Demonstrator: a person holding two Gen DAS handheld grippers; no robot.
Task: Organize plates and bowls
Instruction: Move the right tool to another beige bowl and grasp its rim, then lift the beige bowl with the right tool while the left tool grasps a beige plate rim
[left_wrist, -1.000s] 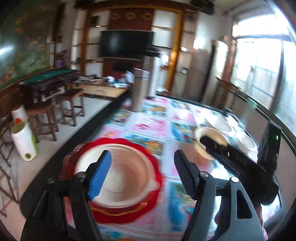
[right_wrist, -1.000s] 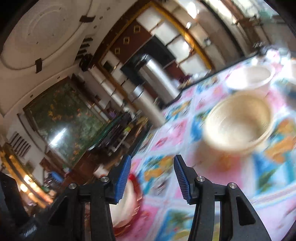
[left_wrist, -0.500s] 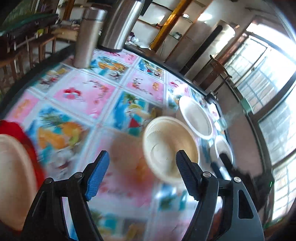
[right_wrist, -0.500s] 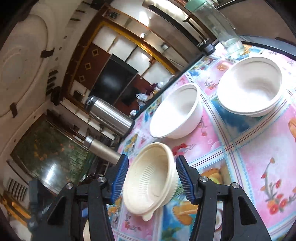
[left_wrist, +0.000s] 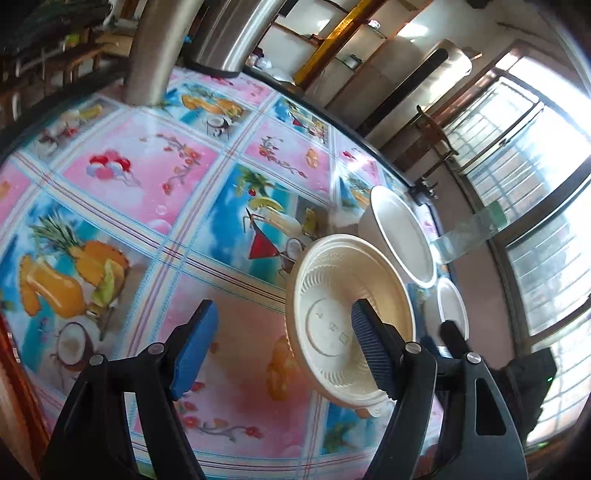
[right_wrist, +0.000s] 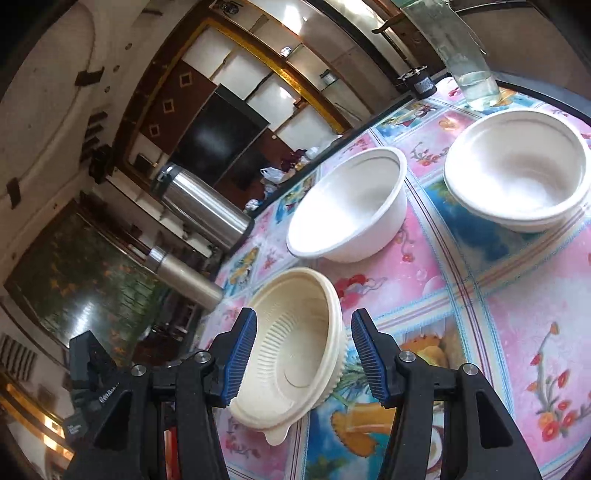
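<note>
Cream bowl (right_wrist: 295, 354) on the patterned surface (right_wrist: 517, 332), between the spread fingers of the right hand-held gripper (right_wrist: 303, 358); left hand-held gripper (left_wrist: 280, 350) likewise apart, holding nothing.

table (right_wrist: 517, 295) | cream bowl (right_wrist: 295, 350) | two white bowls (right_wrist: 351, 206) | glass (right_wrist: 476, 85)

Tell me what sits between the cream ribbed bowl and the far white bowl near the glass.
In the right wrist view, another white bowl stands between the cream ribbed bowl and the far white bowl.
</note>
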